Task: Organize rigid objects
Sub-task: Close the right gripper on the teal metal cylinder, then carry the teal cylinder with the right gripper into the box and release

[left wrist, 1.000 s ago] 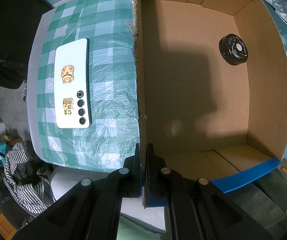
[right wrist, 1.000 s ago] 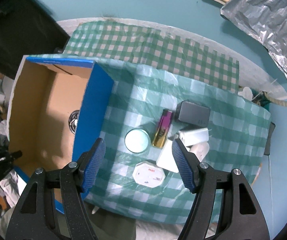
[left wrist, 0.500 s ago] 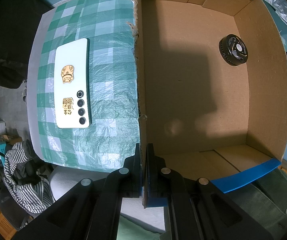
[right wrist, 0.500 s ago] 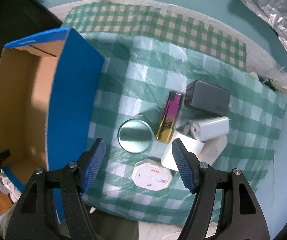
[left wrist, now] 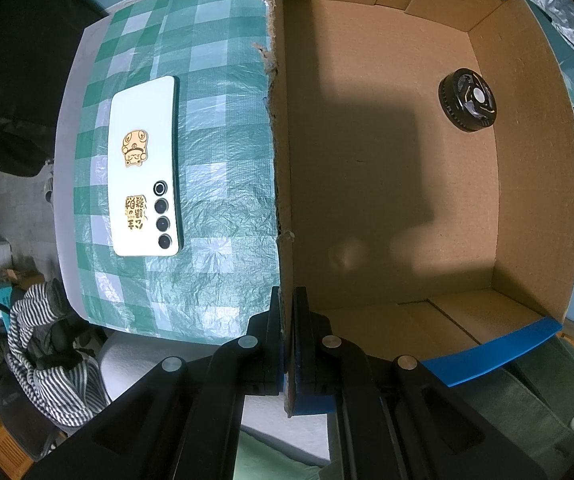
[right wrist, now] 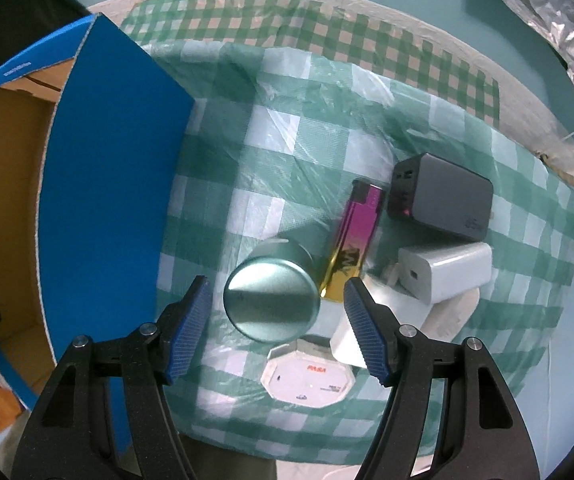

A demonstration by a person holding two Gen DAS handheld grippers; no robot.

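My left gripper (left wrist: pixel 289 320) is shut on the near wall of the open cardboard box (left wrist: pixel 283 160), pinching its torn edge. A black round object (left wrist: pixel 467 100) lies inside the box at the far right. My right gripper (right wrist: pixel 275 312) is open, its blue pads (right wrist: pixel 191 320) straddling a round teal tin (right wrist: pixel 273 306) from above without touching it. Beside the tin lie a pink-and-gold lighter (right wrist: pixel 353 240), a dark grey charger (right wrist: pixel 443 204), a white charger (right wrist: pixel 445 270) and a white octagonal box (right wrist: pixel 309 374).
A white phone (left wrist: pixel 145 168) with stickers lies on the green checked cloth (left wrist: pixel 215 128) left of the box. The box's blue outer wall (right wrist: pixel 103 184) stands just left of the tin. Striped fabric (left wrist: pixel 43 344) sits below the table edge. Crinkled foil (right wrist: pixel 547 12) lies at the upper right.
The right gripper has come down over the tin, which now sits between its pads and looks larger. Left gripper and box have not moved.
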